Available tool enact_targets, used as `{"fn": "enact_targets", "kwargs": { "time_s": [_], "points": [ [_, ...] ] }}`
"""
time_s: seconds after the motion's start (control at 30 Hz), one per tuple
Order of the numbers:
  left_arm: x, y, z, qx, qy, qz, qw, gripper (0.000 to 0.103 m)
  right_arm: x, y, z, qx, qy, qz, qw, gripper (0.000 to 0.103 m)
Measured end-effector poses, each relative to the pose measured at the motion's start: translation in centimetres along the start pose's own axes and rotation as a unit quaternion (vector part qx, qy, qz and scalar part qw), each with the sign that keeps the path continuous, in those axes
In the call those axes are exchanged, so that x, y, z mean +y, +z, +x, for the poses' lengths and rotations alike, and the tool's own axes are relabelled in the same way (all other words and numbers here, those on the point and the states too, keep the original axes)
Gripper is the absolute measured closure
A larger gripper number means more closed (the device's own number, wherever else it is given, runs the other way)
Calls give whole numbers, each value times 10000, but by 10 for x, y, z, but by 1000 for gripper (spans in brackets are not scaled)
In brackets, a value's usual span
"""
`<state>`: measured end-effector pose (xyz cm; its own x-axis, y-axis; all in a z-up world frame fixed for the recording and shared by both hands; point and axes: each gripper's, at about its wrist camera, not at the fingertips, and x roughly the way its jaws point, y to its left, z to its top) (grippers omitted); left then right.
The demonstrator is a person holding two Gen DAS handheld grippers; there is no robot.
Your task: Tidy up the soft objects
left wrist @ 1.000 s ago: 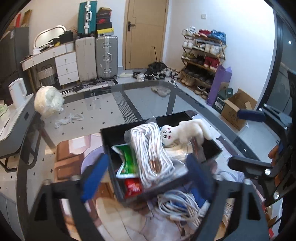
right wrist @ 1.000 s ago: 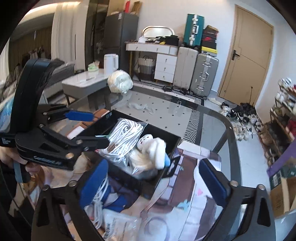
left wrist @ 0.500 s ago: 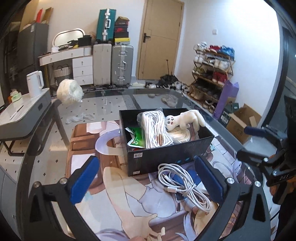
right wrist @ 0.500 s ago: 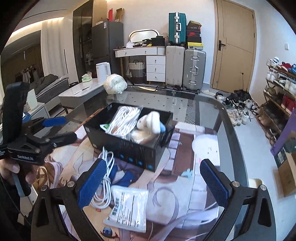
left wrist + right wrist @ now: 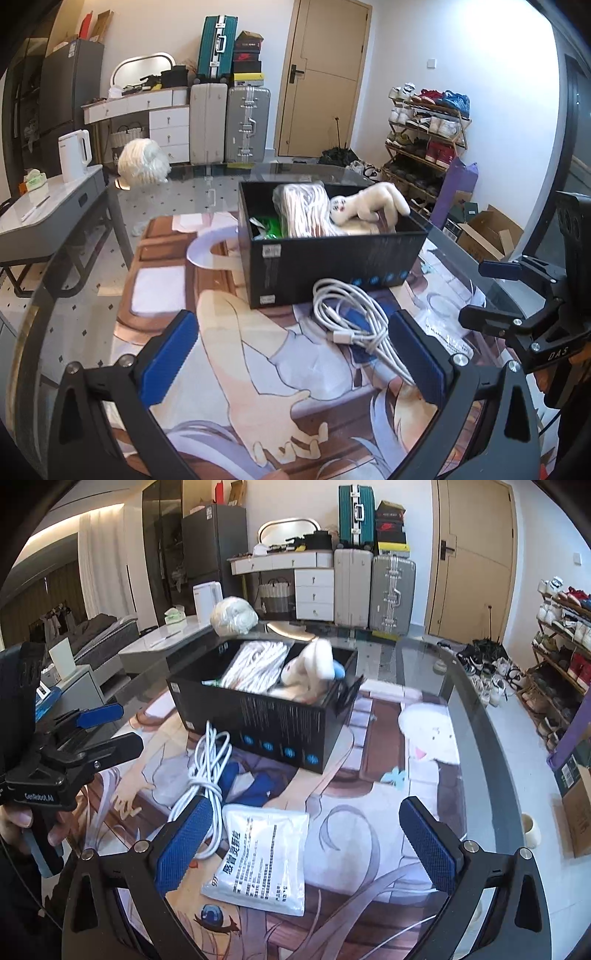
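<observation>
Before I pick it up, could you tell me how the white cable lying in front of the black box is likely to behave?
The white cable is a loose coil knotted around its middle, so it will probably droop and trail loops. It looks light. One strand runs under the white packet's edge and may drag it. Grabbing at the knot seems safest.

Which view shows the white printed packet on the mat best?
The right wrist view: the white packet lies flat and whole between the right gripper fingers, beside the white cable. In the left wrist view only a sliver shows, behind the left gripper's right finger.
</observation>
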<state>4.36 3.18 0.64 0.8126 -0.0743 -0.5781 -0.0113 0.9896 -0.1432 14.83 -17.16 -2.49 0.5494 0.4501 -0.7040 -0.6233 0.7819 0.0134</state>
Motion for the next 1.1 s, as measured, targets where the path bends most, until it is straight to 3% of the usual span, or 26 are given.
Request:
{"fn": "enact_targets", "kwargs": {
  "time_s": [0.3, 0.7, 1.1],
  "points": [
    [2, -12, 7, 39, -254, -135, 9996, 0, 3, -9, 23, 402, -6, 65, 9992, 0],
    [0, -15, 5, -88, -57, -79, 9999, 0, 9, -24, 47, 832, -6, -3, 9965, 0],
    [-3, -15, 9, 7, -114, 12, 9999, 0, 1, -26, 48, 869, -32, -68, 9962, 1]
  ]
}}
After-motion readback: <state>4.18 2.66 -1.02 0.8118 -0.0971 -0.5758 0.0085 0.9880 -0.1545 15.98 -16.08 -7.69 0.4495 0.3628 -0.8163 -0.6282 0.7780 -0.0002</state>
